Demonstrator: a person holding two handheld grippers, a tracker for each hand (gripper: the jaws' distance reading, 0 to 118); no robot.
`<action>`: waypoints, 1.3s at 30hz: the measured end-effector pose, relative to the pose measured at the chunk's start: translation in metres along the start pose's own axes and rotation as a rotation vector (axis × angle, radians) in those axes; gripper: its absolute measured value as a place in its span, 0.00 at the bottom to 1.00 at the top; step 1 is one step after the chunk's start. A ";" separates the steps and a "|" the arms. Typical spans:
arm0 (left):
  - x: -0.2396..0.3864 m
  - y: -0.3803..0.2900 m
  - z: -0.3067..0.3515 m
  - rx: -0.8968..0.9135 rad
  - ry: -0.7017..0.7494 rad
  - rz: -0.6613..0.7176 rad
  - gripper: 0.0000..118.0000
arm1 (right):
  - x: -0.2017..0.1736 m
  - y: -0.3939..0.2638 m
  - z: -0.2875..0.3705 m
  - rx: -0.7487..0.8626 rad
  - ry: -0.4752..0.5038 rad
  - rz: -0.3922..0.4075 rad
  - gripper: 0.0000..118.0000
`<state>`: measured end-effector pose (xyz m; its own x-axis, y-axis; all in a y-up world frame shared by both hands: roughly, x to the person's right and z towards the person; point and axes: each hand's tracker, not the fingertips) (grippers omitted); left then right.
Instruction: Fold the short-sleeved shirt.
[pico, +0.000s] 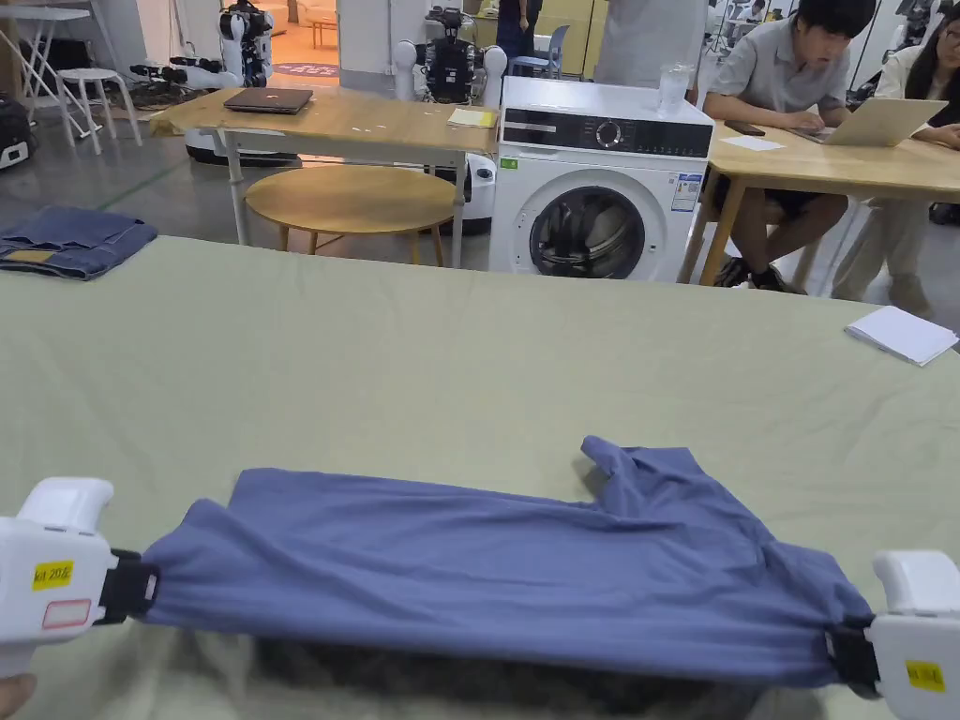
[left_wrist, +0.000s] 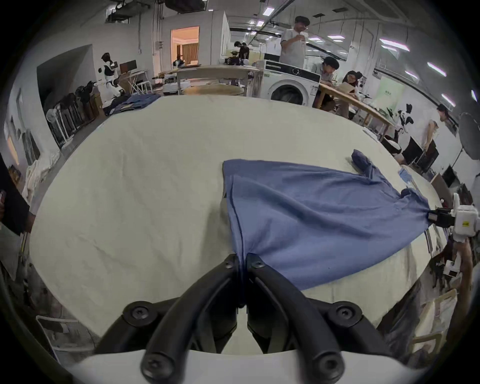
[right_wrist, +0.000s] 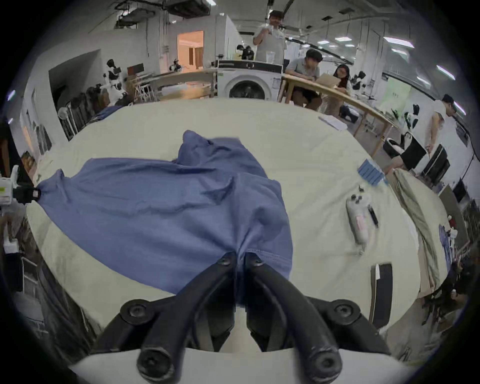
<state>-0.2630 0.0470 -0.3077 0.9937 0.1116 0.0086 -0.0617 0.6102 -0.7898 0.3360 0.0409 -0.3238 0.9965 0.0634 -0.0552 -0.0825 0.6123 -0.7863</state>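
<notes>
**A:** Start with your head view. What are you holding?

**B:** Your left gripper (pico: 141, 586) and right gripper (pico: 839, 652) each clamp one end of the blue shirt (pico: 506, 562), which hangs stretched between them just above the near edge of the surface (pico: 469, 375). The cloth is soft knit, draped in long shallow folds, and its far part rests on the pale green, lightly creased cover. One sleeve (pico: 623, 464) lies bunched toward the far right. This view alone gives you the folded jeans (pico: 70, 242) at the far left and the white paper pad (pico: 902, 335) at the far right clearly, with the washing machine (pico: 600, 192) beyond, its round door showing something pale inside the drum.

**A:** And the left gripper view?

**B:** There your black fingers (left_wrist: 255, 265) are pinched together on the shirt's hem edge, cloth gathered into the narrow gap between them. The shirt (left_wrist: 311, 215) fans out toward your right gripper (left_wrist: 431, 217), seen far off with its fingers closed on the other end. You can see the stitched seam running down into your grip here.

**A:** The right gripper view?

**B:** Your fingers (right_wrist: 226, 261) are closed on the shirt (right_wrist: 161, 207) near a stitched sleeve hem, the fabric puckering at the tips. Your left gripper (right_wrist: 36, 193) shows at the far left, gripping its end. This view adds things lying on the surface to your right: a white handheld device (right_wrist: 358, 218), a black pen (right_wrist: 373, 215) beside it, a blue box (right_wrist: 371, 175) and a flat black slab (right_wrist: 383, 293).
</notes>
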 end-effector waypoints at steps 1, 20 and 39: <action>-0.002 -0.011 0.001 -0.013 -0.002 0.003 0.00 | -0.002 -0.011 0.000 -0.029 0.002 0.002 0.04; -0.008 -0.082 -0.037 -0.133 0.027 0.065 0.00 | -0.022 -0.079 -0.033 -0.081 -0.090 0.017 0.31; 0.094 -0.023 0.016 0.642 0.131 -0.118 0.00 | -0.132 -0.004 0.033 0.689 -0.040 -0.079 0.00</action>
<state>-0.1698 0.0559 -0.2786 0.9979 -0.0555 -0.0337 0.0446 0.9630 -0.2659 0.2043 0.0559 -0.2930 0.9996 0.0186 0.0192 -0.0140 0.9761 -0.2168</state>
